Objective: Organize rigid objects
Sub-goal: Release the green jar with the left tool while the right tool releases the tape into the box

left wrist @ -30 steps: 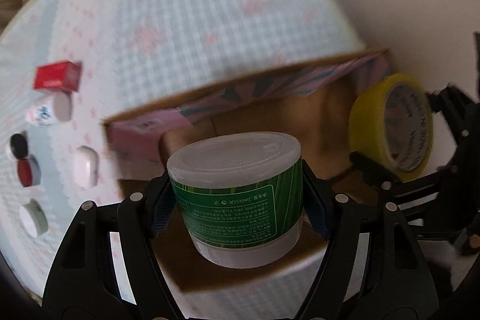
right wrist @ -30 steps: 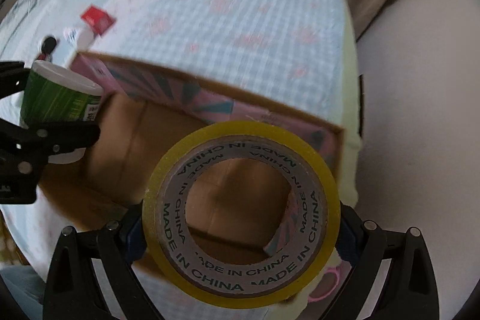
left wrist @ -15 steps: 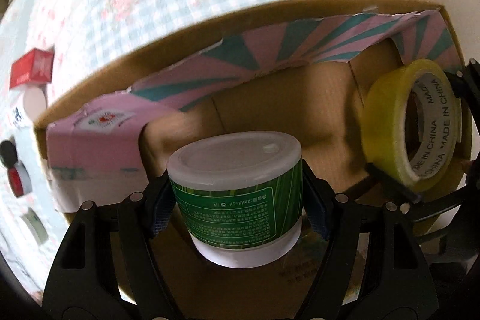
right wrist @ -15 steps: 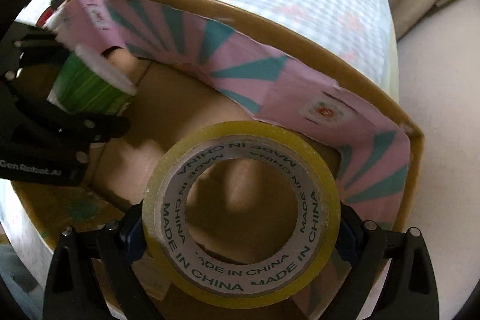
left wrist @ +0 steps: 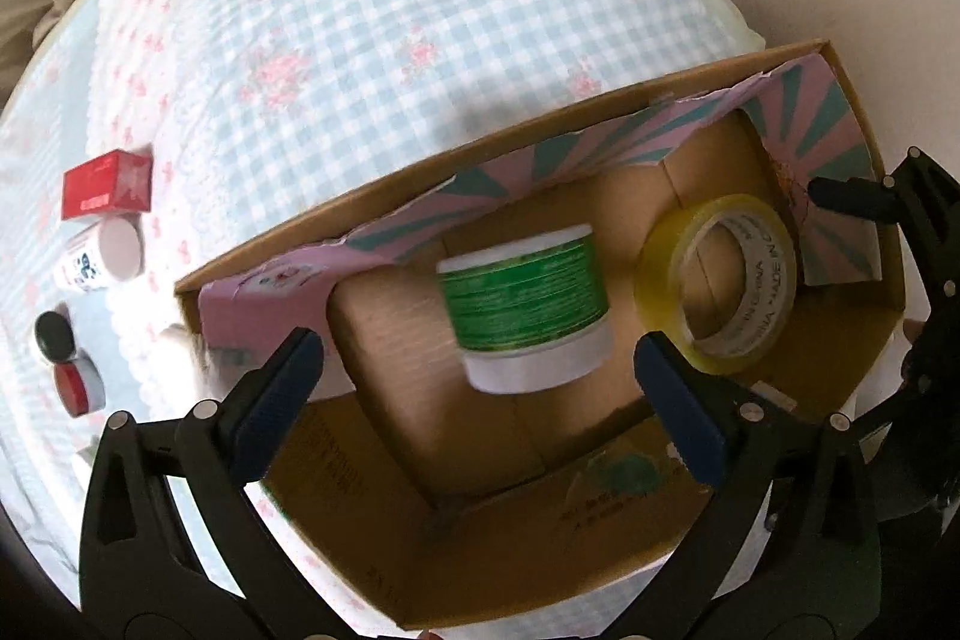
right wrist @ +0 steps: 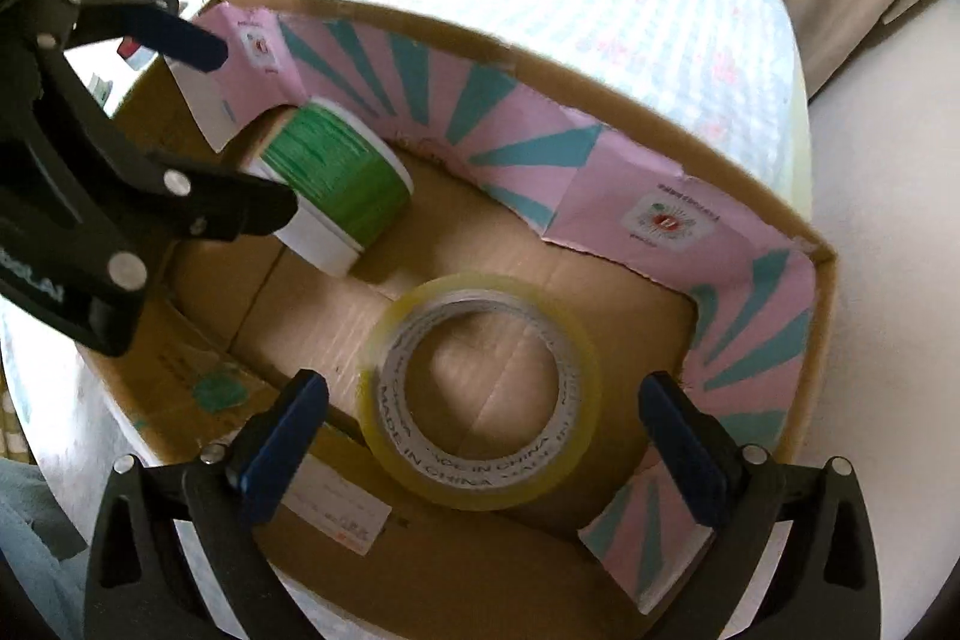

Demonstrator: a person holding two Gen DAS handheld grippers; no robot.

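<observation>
A green-labelled white tub [left wrist: 525, 307] lies inside the cardboard box [left wrist: 384, 184], free of my open left gripper [left wrist: 474, 388], which hangs just above it. It also shows in the right wrist view [right wrist: 342, 184]. A yellow tape roll [right wrist: 486, 394] rests on the box floor between the spread fingers of my open right gripper [right wrist: 480, 436], not held. The roll shows in the left wrist view [left wrist: 720, 280] to the right of the tub. The box [right wrist: 600, 100] has pink and teal inner flaps.
On the blue checked cloth [left wrist: 360, 10] left of the box lie a red box [left wrist: 105, 184], a white bottle [left wrist: 102, 256], a black cap [left wrist: 54, 337] and a red-lidded jar [left wrist: 78, 388]. The cloth's edge drops off beyond the box's right side.
Both grippers opened. The tub and the tape roll dropped out of the jaws into the box, and both grippers drew back upward from them.
</observation>
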